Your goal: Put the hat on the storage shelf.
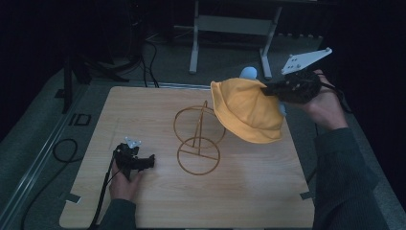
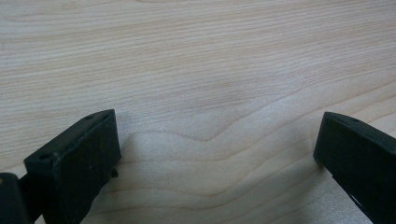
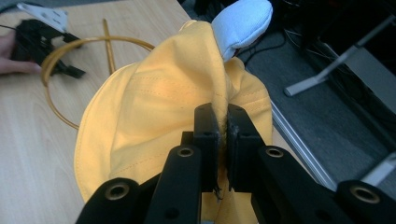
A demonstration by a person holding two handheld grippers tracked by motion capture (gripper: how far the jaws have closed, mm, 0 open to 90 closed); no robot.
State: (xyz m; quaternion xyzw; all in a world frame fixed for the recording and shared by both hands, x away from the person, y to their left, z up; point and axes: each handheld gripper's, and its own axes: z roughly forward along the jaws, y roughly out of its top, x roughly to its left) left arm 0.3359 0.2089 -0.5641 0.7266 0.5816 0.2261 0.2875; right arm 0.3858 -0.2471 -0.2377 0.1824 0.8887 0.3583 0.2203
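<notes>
A yellow bucket hat (image 1: 246, 111) hangs in the air over the table's right side, above and to the right of a golden wire stand (image 1: 198, 139) made of two rings and a post. My right gripper (image 1: 266, 89) is shut on the hat's fabric (image 3: 154, 126), its jaws pinching a fold. A light blue lining or cloth (image 3: 243, 23) pokes out at the hat's top. My left gripper (image 1: 149, 162) rests low on the table (image 2: 196, 60) at the left front, open, with nothing between its jaws. The left gripper (image 3: 44, 39) also lies beyond the wire stand (image 3: 74, 79) in the right gripper view.
The wooden table (image 1: 158, 201) sits on a grey floor. Black cables (image 1: 64, 148) trail on the floor at the left. A metal frame's legs (image 1: 194, 48) stand behind the table. The table's right edge lies under the hat.
</notes>
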